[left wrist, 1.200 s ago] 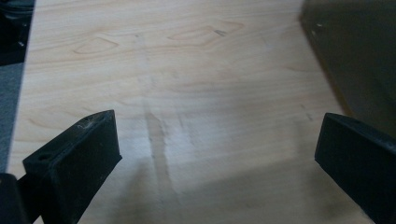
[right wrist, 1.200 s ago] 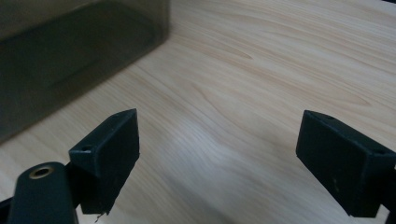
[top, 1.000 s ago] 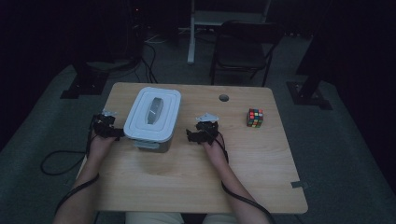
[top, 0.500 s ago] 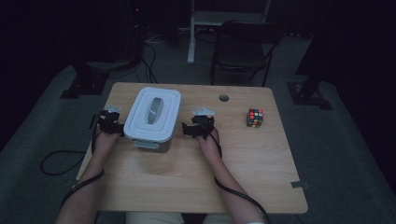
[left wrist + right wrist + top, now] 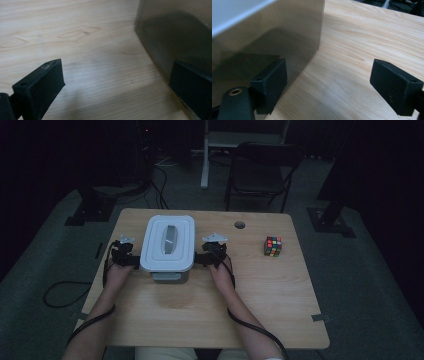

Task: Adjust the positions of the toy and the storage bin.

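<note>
Since the earlier frames both hands have closed in on the box from either side, and the right claw's jaws have just been narrowing a bit, w/ nothing between them.

Left claw (image 5: pixel 131 260): sits tight against the left wall of the lidded plastic box (image 5: pixel 167 246). Jaws stand wide apart, nothing between them but bare tabletop (image 5: pixel 95 50). In the left gripper view one jaw is right up against the box wall (image 5: pixel 172 37); can't tell if it actually touches.

Box: between the two claws, toward the far-left part of the wooden table, white lid on, smoky see-through walls. Judged stiff, smooth, prob. slippery; weight unknown since contents aren't readable. Walls too broad for one claw to span, so best bet is the lid rim or the ledge under it, one claw each side, lifting level so the lid doesn't pop.

Right claw (image 5: pixel 203 259): just right of the box's right wall (image 5: pixel 274 32), jaws also well apart, gripping nothing. One jaw lies close by the wall, the other out over open wood.

Further right of that claw, well apart: a colour cube (image 5: pixel 273 246), untouched.
</note>
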Action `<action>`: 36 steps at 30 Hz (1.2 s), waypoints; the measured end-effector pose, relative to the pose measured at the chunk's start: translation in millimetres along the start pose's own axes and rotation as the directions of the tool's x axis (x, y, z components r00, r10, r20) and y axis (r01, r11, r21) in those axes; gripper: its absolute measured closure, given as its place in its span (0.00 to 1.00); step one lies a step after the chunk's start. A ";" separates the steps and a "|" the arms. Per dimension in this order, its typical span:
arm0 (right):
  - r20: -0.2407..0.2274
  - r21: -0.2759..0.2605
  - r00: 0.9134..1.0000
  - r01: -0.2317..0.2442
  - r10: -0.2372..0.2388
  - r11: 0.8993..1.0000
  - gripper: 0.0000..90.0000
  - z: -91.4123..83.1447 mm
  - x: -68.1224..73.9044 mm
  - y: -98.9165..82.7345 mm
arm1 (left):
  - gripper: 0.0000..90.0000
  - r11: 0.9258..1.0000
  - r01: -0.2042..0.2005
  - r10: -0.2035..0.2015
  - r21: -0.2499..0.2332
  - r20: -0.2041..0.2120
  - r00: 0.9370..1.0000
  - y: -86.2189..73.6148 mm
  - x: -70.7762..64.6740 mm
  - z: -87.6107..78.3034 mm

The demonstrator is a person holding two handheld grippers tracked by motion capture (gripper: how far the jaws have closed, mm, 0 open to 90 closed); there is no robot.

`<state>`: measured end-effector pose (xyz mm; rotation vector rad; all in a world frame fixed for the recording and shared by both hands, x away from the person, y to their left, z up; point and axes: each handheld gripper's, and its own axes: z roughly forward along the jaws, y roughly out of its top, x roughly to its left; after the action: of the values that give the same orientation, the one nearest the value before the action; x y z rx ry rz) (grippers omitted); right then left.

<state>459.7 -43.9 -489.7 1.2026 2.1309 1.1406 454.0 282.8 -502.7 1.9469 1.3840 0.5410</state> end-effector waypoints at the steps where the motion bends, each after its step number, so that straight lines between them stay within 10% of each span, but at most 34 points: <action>1: 0.009 0.010 1.000 0.011 -0.011 1.000 0.17 0.2 -0.1 -1.0 | 0.01 1.000 -0.006 0.006 -0.003 -0.007 1.000 0.2 -2.4 0.2; 36: 0.009 -0.004 0.999 -0.045 0.045 0.999 0.19 -47.3 -54.7 -38.9 | 0.01 0.989 -0.151 0.150 0.013 0.044 0.988 19.5 -76.2 14.7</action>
<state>436.6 -122.4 -496.2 1.2574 2.1046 1.1557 450.1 203.2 -494.7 2.0752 1.2251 0.5563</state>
